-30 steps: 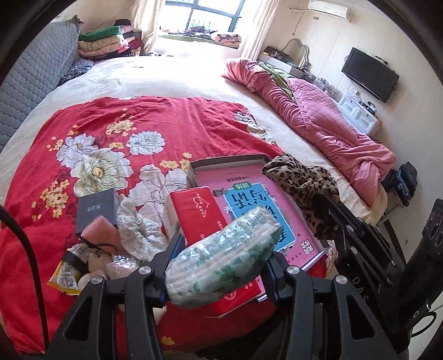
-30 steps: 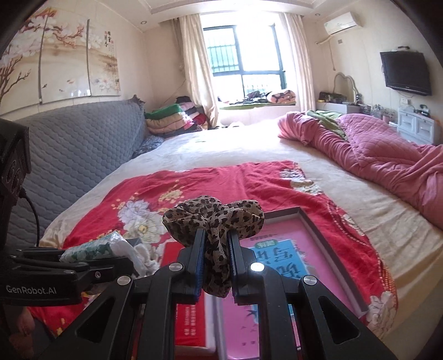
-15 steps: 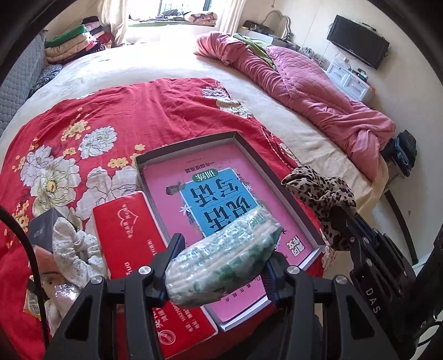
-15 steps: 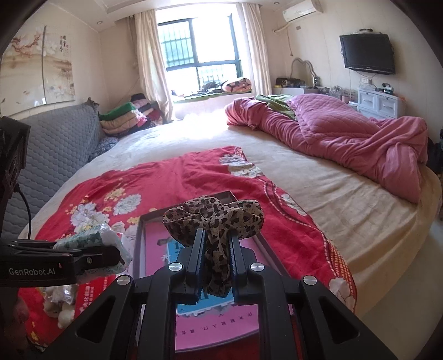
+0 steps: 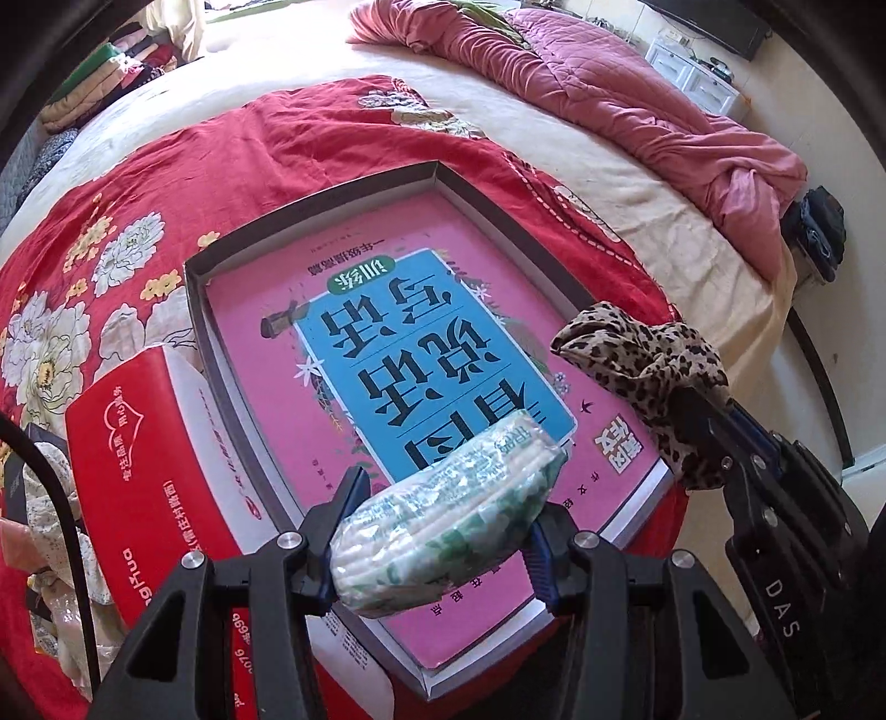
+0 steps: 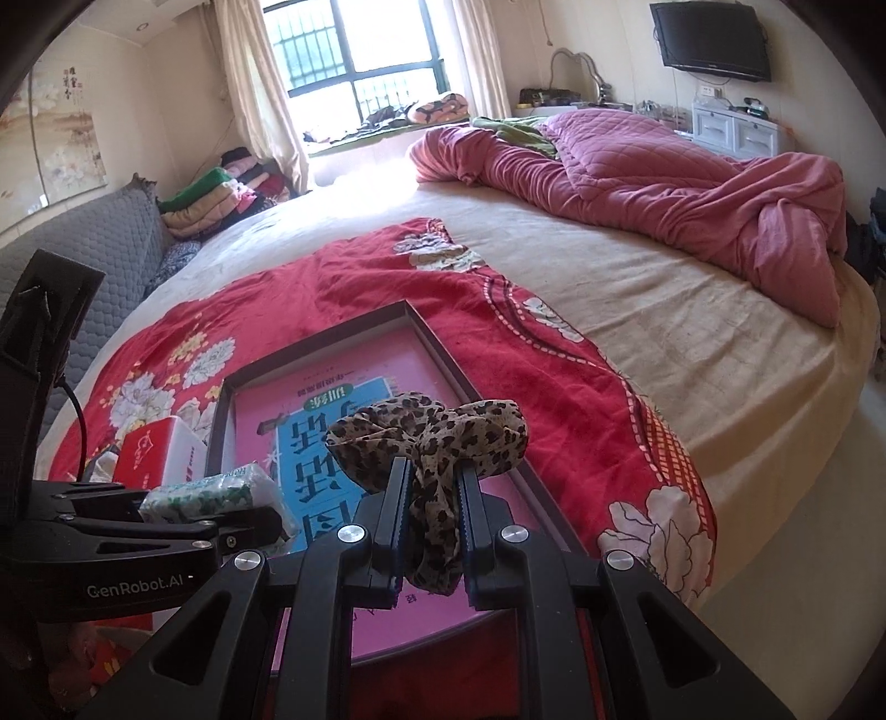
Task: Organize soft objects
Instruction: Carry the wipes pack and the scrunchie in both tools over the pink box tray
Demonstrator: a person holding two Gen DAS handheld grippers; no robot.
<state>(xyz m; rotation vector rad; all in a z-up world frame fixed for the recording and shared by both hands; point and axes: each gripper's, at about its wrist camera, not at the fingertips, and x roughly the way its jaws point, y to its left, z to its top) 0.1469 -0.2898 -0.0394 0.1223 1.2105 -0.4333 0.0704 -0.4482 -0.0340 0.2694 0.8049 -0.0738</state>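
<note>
A wide bed (image 6: 664,310) fills the room, covered with a pale sheet. A red flowered blanket (image 5: 310,133) lies over its near part, and a rumpled pink quilt (image 6: 692,183) lies along the far side. Behind the bed are a window (image 6: 354,55) with curtains, a stack of folded clothes (image 6: 221,199), a grey padded headboard (image 6: 94,249), a wall TV (image 6: 711,41) and a white drawer unit (image 6: 736,130).

On the red blanket sits a shallow dark tray (image 5: 493,205) holding a pink book (image 5: 277,387) with a blue panel. Just beside the tray's left wall lies a red tissue box (image 5: 149,459). Further left, at the picture's edge, is a heap of small things, including white lacy cloth (image 5: 44,498); the rest is too cramped to make out.

The left claw (image 5: 443,531) points steeply down over the near end of the tray, clenched on a green-and-white tissue pack (image 5: 448,509) lying crosswise between its fingers, above the book. The right claw (image 6: 434,498) is just to its right, over the tray's near right corner, tilted downward and pinched tight on a leopard-print scrunchie (image 6: 426,437), whose ruffles spread above the fingertips while a loop hangs below them. The 2 claws are close but apart. No hand or sleeve is visible.
</note>
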